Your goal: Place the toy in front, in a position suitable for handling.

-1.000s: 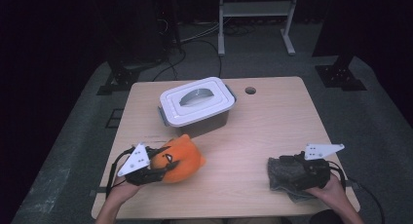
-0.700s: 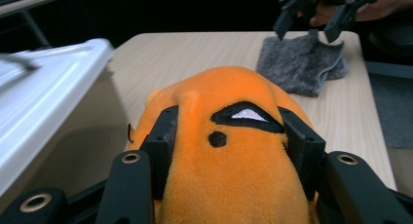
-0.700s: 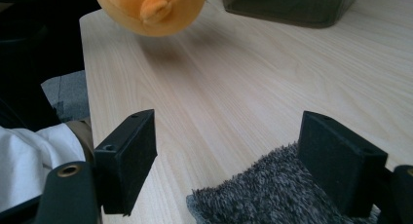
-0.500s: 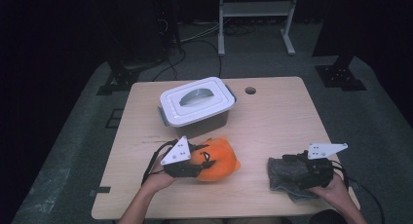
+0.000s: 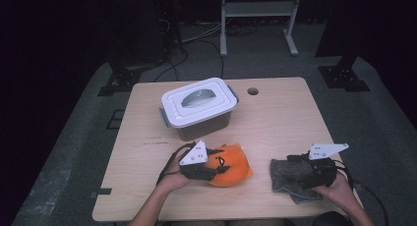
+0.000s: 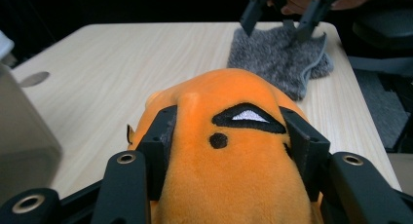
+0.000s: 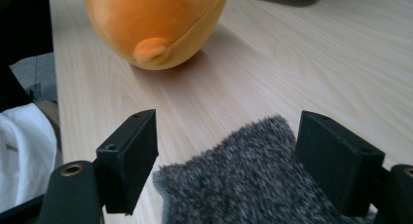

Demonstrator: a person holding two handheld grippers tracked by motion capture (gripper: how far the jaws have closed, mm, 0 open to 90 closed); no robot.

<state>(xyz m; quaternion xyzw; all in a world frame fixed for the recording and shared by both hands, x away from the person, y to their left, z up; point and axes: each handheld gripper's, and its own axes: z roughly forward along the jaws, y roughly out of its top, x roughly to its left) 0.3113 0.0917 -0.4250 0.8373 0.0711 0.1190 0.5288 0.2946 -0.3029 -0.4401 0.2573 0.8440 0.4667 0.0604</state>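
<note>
An orange plush toy (image 5: 232,164) (image 6: 229,151) (image 7: 156,24) lies on the wooden table (image 5: 280,123) near its front edge. My left gripper (image 5: 212,170) (image 6: 227,118) is shut on it, one black pad pressed into each side; its jaws have just been opening slightly with the plush still between them. A grey fuzzy cloth (image 5: 284,179) (image 6: 277,58) (image 7: 243,180) lies flat at the front right. My right gripper (image 5: 299,173) (image 7: 229,124) (image 6: 276,22) stands open over the cloth's edge, the pads clear of the fabric.
A grey plastic box with a white clip-on lid (image 5: 199,105) (image 6: 24,131) stands behind the plush, left of centre. A round cable hole (image 5: 253,91) (image 6: 34,79) is near the table's far edge. A white metal rack (image 5: 258,10) stands on the floor beyond.
My left gripper has carried the orange plush to the right, from the front left toward the middle of the table. The right gripper and the grey cloth have stayed put.
</note>
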